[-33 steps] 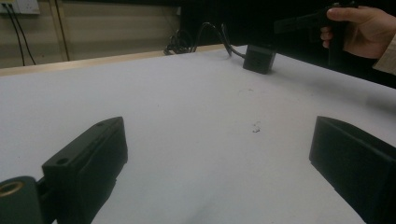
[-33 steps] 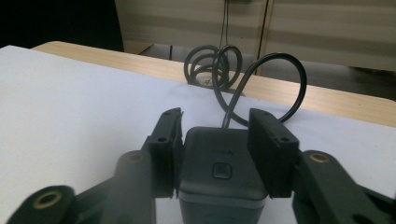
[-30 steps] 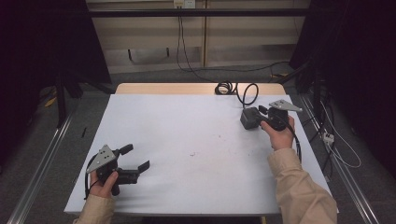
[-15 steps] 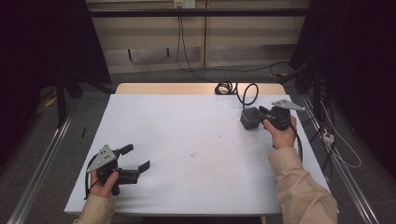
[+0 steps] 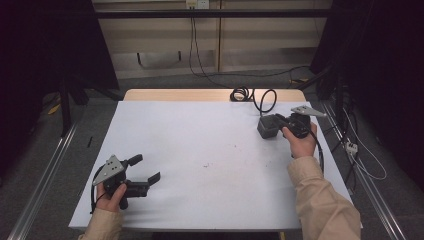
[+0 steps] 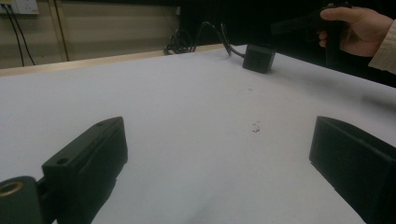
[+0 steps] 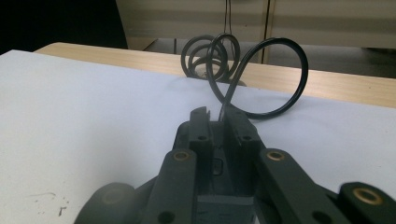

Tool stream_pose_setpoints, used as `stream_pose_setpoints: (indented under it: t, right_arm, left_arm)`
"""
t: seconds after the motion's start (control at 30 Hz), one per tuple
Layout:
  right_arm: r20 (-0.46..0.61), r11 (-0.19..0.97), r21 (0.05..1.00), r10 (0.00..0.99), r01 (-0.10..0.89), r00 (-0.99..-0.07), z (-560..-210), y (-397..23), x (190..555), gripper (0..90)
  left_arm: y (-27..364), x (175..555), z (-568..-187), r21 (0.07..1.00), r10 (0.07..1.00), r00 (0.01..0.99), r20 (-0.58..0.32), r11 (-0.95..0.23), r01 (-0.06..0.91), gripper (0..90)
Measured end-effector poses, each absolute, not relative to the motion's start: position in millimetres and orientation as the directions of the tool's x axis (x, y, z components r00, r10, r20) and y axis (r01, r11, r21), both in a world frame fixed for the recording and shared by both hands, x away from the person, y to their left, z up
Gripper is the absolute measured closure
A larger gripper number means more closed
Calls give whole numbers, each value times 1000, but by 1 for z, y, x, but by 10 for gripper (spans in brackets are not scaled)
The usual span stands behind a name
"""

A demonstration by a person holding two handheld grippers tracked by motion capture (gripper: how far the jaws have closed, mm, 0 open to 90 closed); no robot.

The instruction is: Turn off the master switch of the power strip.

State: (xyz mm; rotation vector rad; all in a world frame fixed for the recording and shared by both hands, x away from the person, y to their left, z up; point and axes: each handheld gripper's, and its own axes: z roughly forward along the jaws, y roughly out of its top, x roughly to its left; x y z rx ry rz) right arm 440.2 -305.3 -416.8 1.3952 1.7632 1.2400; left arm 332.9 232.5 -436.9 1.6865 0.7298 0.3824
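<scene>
Adapter (image 5: 269, 127) clamped, cable (image 5: 263, 101) trailing toward far edge

Both forearms wear loose beige sleeves (image 5: 322, 197), and each hand holds a black two-jaw gripper, the left gripper (image 5: 145, 170) and right gripper (image 5: 274, 124), each topped by a grey three-cornered plate (image 5: 108, 168), with brass-looking screws (image 7: 180, 156) at the jaw pivots.

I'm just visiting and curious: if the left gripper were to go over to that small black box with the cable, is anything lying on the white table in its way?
Nothing visible. Between the open left gripper and the small black box lies bare white tabletop with only faint specks. The right gripper is at the box, closed on it.
</scene>
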Motion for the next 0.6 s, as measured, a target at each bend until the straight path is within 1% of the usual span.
stream_pose_setpoints:
  t: [0.23,0.6]
  right_arm:
    - [121,27,900,943,435,-309,-417,-304,443,881]
    - [102,50,899,942,435,-320,-415,-303,446,900]
  left_arm:
    - [233,333,-437,960,649,749,-133,-104,261,42]
    - [233,333,-437,960,649,749,-133,-105,261,42]
